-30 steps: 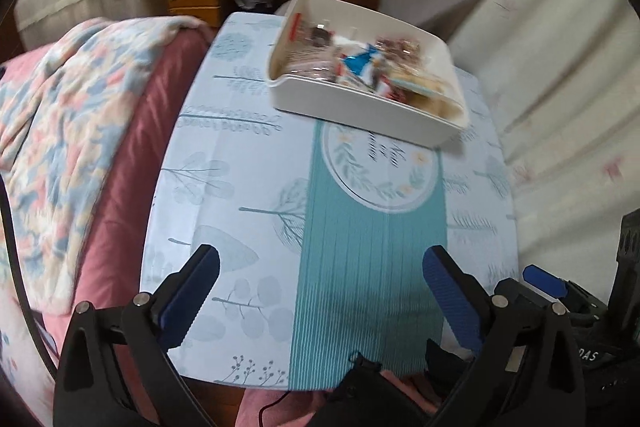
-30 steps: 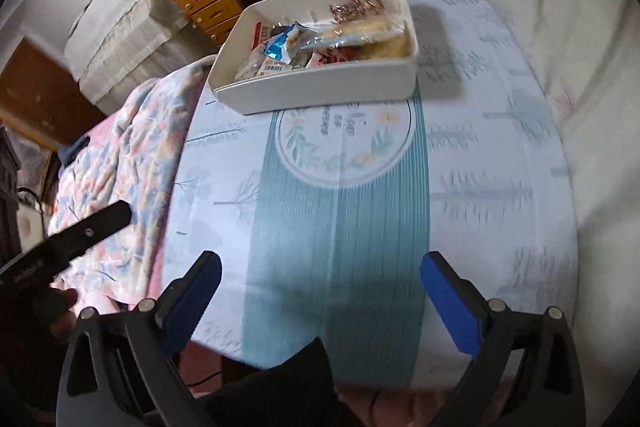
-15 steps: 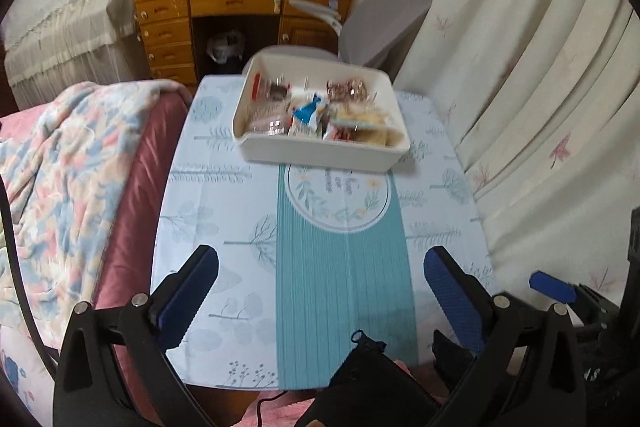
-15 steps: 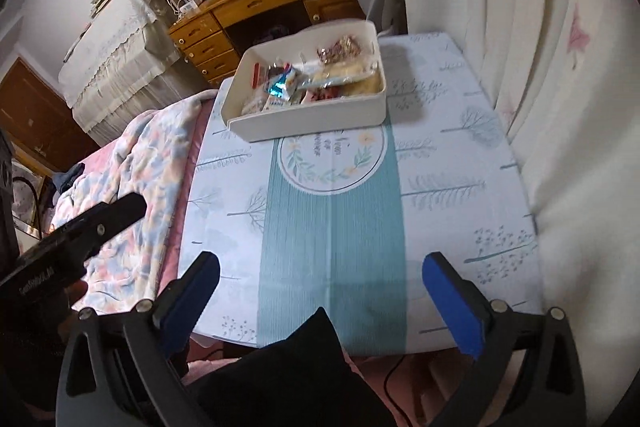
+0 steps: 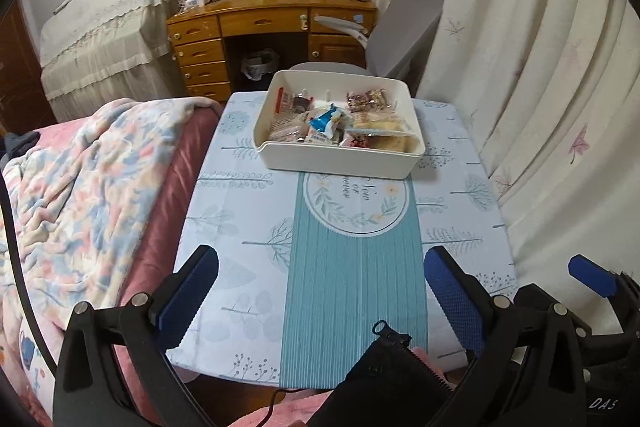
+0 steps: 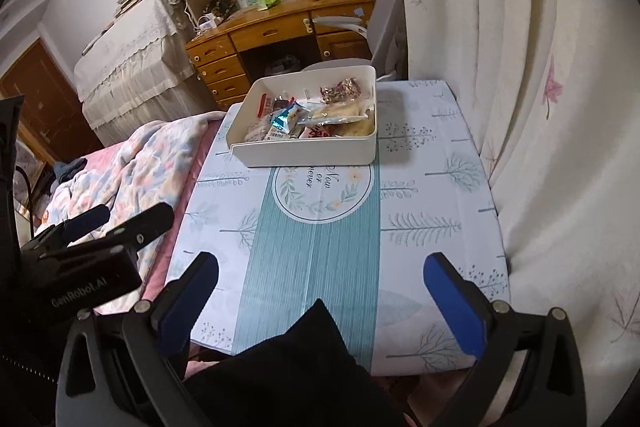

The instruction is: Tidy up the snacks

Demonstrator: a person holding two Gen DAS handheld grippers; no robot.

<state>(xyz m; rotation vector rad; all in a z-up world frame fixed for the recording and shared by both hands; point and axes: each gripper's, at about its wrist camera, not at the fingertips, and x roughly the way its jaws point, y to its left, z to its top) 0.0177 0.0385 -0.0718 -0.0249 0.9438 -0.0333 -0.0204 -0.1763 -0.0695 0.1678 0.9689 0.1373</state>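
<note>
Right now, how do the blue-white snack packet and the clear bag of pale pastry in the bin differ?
The blue-white packet is small, opaque and crumpled; the clear pastry bag is longer, see-through and lies flat. The packet sits mid-bin; the bag fills the bin's right side. Both rest inside the white bin, untouched; the left gripper and right gripper are open near the table's front edge.

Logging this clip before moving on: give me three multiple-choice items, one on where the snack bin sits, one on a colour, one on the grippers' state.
1. The white bin of snacks sits:
A. at the table's far end
B. on the bed
C. on the desk
2. The gripper fingers have pads that are:
A. red
B. blue
C. green
3. Left gripper and right gripper are:
A. both holding snacks
B. one shut
C. both open, empty

Answers: 1 A, it rests on the tablecloth toward the desk; 2 B, blue pads show; 3 C, fingers spread with nothing between.
</note>
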